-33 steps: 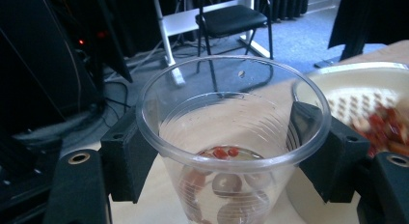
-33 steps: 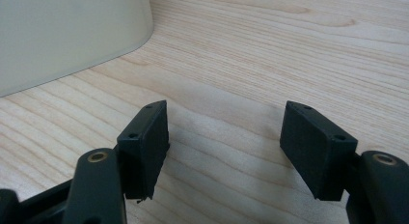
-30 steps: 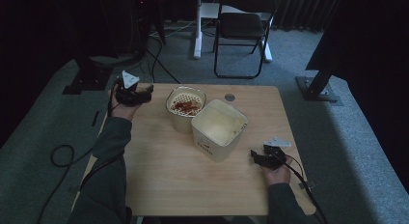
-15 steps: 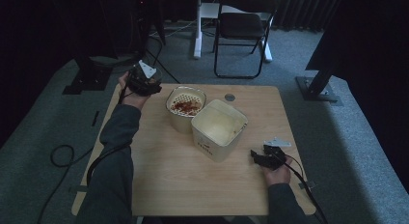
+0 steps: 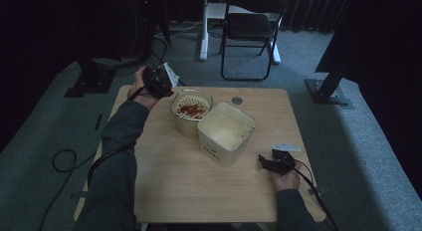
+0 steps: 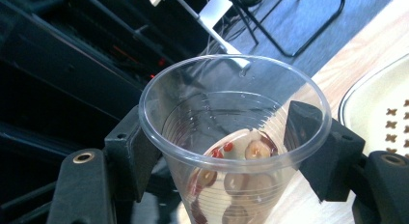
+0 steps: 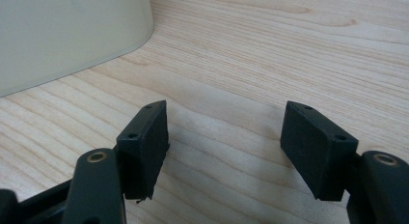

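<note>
The jaws of the left gripper [image 6: 224,151] are pinching a clear plastic cup [image 6: 235,137] by its sides just under the rim, one black pad on each side, so the thin wall takes the squeeze where the rolled lip stiffens it. From where I stand the cup is carried up off the surface, tilted a little, over the far left corner of the wooden surface [image 5: 199,186]. In its bottom sit sliced reddish fruit pieces [image 6: 241,161] and what looks like some pale liquid. The left gripper [image 5: 158,81] hangs just beside the round strainer bowl [image 5: 191,107], whose perforated floor already carries a small red heap. My guess is that the cup is being brought there to be tipped over the holes, so the solids catch and the liquid drains.

Touching the strainer bowl on its near right stands a cream square container [image 5: 226,132], open-topped and seemingly empty.

The right gripper [image 5: 274,163] rests low on the surface near the right edge, its jaws spread wide on nothing, parked close to the cream container, perhaps to steady it if needed.
</note>
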`<state>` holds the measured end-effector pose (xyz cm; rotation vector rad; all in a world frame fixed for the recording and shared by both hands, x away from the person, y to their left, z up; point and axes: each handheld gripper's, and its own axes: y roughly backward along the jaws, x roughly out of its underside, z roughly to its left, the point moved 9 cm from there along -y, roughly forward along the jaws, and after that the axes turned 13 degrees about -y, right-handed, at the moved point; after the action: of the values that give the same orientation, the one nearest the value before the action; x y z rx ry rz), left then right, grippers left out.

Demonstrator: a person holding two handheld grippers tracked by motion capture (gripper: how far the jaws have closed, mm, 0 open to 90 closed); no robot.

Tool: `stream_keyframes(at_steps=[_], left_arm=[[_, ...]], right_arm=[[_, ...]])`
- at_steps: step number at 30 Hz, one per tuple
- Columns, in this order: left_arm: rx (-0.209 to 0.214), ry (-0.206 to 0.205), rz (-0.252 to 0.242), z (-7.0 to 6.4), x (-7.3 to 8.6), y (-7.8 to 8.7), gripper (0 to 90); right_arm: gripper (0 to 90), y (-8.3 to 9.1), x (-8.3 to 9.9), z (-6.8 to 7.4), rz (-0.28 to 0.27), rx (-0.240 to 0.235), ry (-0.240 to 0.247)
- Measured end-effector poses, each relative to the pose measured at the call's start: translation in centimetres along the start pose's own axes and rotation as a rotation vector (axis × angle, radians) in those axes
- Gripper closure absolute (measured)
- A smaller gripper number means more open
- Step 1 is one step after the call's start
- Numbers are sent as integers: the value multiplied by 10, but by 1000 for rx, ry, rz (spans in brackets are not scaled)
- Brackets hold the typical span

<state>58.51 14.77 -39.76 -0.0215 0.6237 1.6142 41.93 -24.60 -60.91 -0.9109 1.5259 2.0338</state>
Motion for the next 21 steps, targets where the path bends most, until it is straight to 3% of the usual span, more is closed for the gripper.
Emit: stream_keyframes(at_steps=[2,3,13,16,21], left_arm=[[-7,-24,2,-1,-2,0,303],[-17,-87,9,-4,-6,0,303],[-61,-355,37,-17,-25,4,308],[-73,-408,43,-19,-30,5,310],[-87,-459,40,-20,-34,7,316]], right_arm=[[335,0,0,0,0,0,0],[335,0,0,0,0,0,0],[335,0,0,0,0,0,0],[335,0,0,0,0,0,1],[335,0,0,0,0,-1,0]])
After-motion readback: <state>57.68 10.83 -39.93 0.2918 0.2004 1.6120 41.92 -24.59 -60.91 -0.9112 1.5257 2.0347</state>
